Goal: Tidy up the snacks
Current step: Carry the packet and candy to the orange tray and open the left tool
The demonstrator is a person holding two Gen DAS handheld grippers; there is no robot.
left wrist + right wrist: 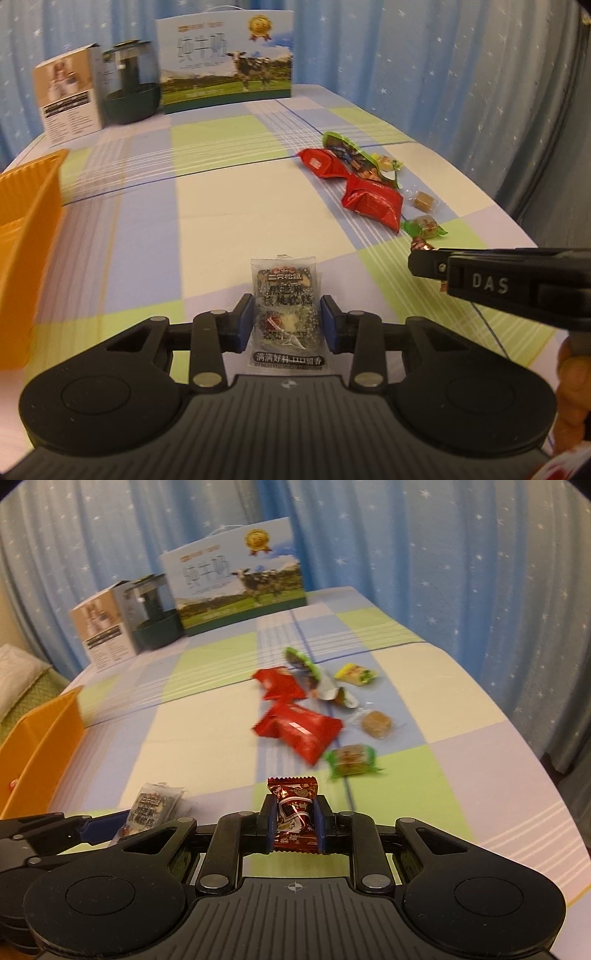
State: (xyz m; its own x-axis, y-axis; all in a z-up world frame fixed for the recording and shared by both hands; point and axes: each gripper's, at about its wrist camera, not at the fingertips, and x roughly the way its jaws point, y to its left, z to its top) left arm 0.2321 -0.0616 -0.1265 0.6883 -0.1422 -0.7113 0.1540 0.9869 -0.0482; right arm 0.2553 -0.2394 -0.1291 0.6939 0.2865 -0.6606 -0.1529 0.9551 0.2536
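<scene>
Both grippers loaded: left gripper clamps the sesame-walnut cake packet, right gripper pinches a dark-red candy. Orange bin waits left; seven snacks remain far right.

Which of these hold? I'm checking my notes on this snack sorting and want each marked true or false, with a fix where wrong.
1. The left gripper holds a clear packet with dark print. True.
2. The right gripper is empty. False: it is shut on a dark red candy.
3. The orange bin sits on the left side of the table. True.
4. Two red packets lie inside the bin. False: they lie on the checked cloth.
</scene>
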